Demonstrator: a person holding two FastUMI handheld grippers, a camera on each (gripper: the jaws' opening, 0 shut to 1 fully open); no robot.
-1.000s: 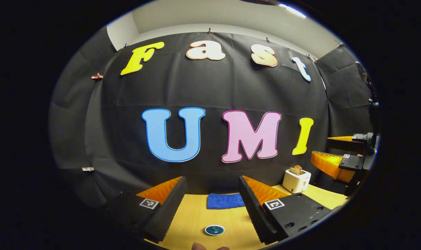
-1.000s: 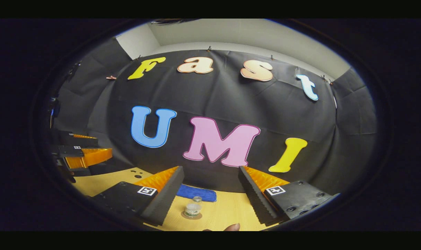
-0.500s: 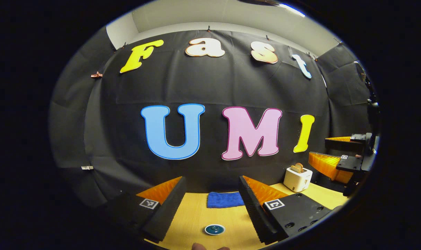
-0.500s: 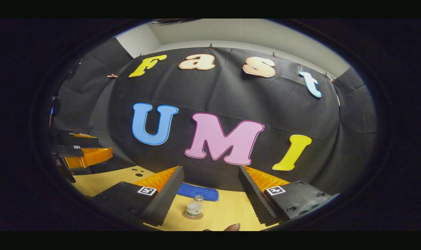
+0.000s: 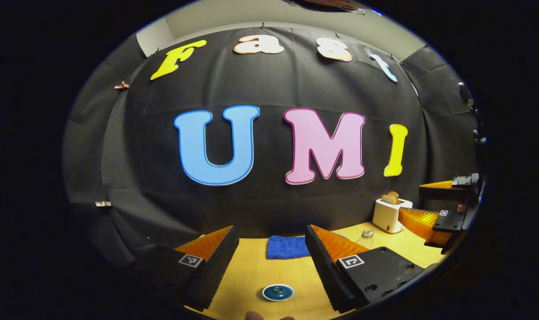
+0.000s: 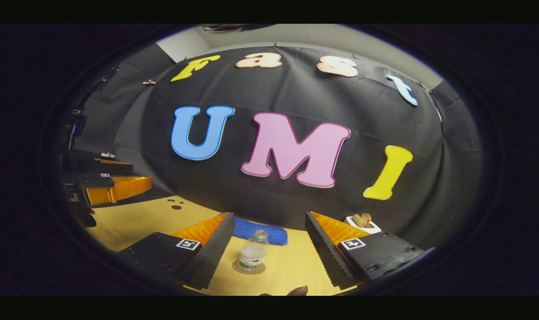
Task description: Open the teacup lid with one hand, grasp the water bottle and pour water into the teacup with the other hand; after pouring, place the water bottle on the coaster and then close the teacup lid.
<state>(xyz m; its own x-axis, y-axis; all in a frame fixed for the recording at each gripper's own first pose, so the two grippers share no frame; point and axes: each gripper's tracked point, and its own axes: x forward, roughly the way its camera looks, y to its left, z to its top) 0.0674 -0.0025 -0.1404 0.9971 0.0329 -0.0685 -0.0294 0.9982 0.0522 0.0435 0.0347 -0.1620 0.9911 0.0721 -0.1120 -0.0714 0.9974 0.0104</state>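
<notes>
Above the bench, left gripper fingers spread wide, gripping nothing; one lidded teacup below between them. Right gripper likewise wide, empty; one water bottle upright on one coaster. One blue cloth, one toaster.

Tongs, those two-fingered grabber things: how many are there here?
2. The left tongs hang open above the lidded teacup; the right tongs hang open above the water bottle standing on its coaster. Each also shows sideways in the other's view.

Water bottle upright on coaster, cloth behind, toaster right
</notes>
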